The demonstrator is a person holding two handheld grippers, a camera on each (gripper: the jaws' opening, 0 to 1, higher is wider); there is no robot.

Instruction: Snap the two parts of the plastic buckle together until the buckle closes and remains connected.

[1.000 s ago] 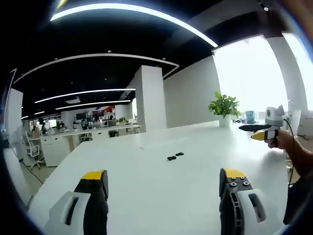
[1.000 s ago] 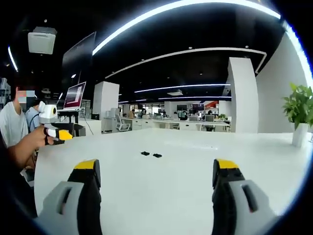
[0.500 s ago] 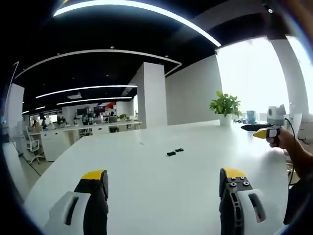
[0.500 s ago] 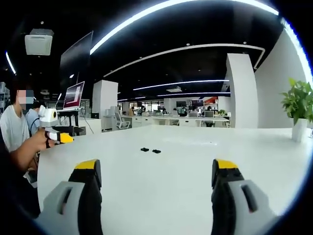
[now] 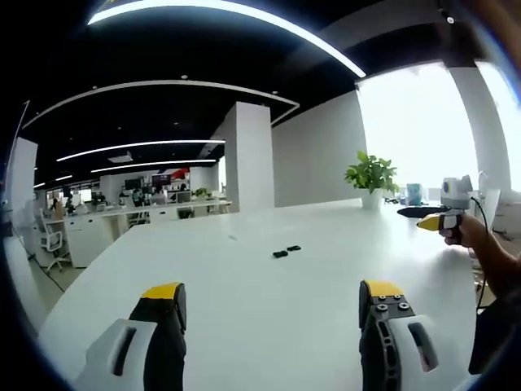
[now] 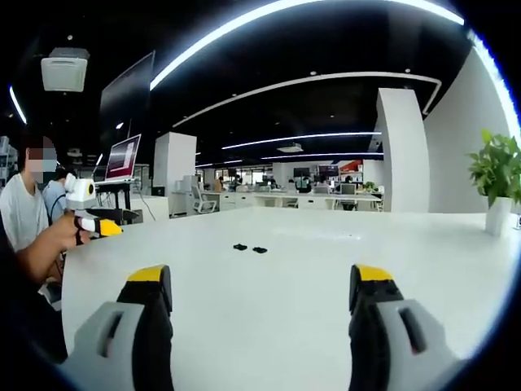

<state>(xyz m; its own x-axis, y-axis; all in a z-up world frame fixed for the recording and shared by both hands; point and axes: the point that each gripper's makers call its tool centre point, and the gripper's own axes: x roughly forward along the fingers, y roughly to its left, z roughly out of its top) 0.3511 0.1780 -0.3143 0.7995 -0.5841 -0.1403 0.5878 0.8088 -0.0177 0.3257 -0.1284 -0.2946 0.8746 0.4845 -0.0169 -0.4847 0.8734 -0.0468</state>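
Two small black buckle parts lie side by side, a little apart, on the white table (image 5: 244, 293): one part (image 5: 280, 254) and the other part (image 5: 294, 248) in the left gripper view, and the same pair (image 6: 240, 247) (image 6: 260, 250) in the right gripper view. My left gripper (image 5: 273, 303) is open, well short of them, with nothing between its fingers. My right gripper (image 6: 260, 287) is also open and empty, hovering over the table on the other side. The right gripper (image 5: 435, 218) appears at the right of the left gripper view, and the left gripper (image 6: 94, 221) at the left of the right gripper view.
A potted plant (image 5: 372, 177) stands at the table's far corner, also seen as the plant (image 6: 495, 183). A seated person (image 6: 24, 208) is at the table's left edge. Office desks and a white pillar (image 5: 248, 159) lie beyond the table.
Both grippers' jaws have narrowed very slightly. The views shifted a little with the hands; the buckle parts lie where they were.
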